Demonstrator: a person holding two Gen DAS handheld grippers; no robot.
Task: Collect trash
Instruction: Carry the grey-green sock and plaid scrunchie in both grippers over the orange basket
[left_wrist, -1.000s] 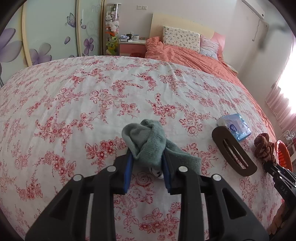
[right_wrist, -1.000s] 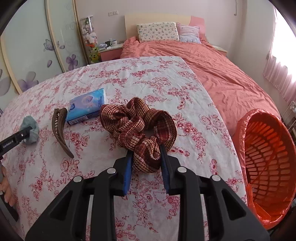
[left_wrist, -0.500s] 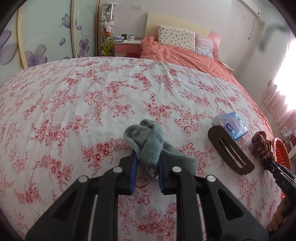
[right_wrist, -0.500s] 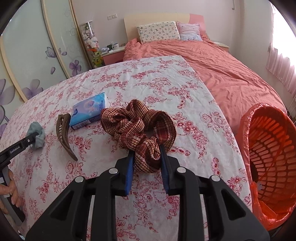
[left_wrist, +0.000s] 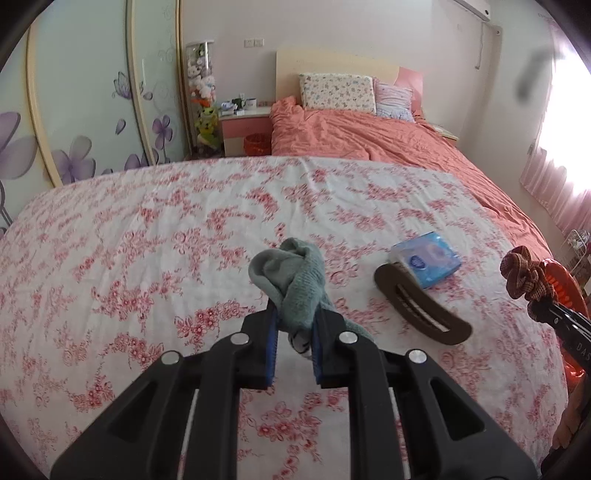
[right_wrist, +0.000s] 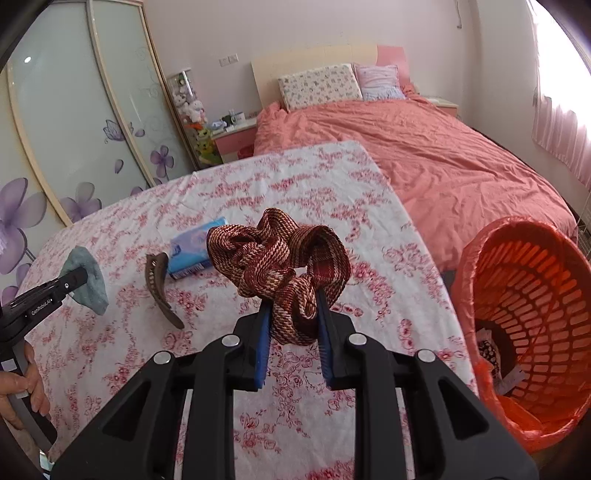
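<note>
Two tools are seen above the desk (left_wrist: 147, 229), which is covered by a floral cloth, and each is clamped on a soft thing. The left tool (left_wrist: 293, 332) is closed narrowly on a grey-green sock (left_wrist: 295, 280); its jaws were just closing, and the sock is bunched between the blue pads with one end hanging toward the cloth. The right tool (right_wrist: 293, 326) is gripped on a brown woven scrunchie (right_wrist: 277, 258), which is held clear of the cloth. Two things are left lying on the desk between the tools: a brown hair claw (right_wrist: 159, 288) and, just behind it, a blue tissue pack (right_wrist: 195, 253). The cloth on the far side of them is bare up to the desk's far edge, beyond which a bed (right_wrist: 443, 162) stands. An orange basket (right_wrist: 524, 332), lined with an orange bag, is tilted just past the desk's right edge, with some scraps inside.
</note>
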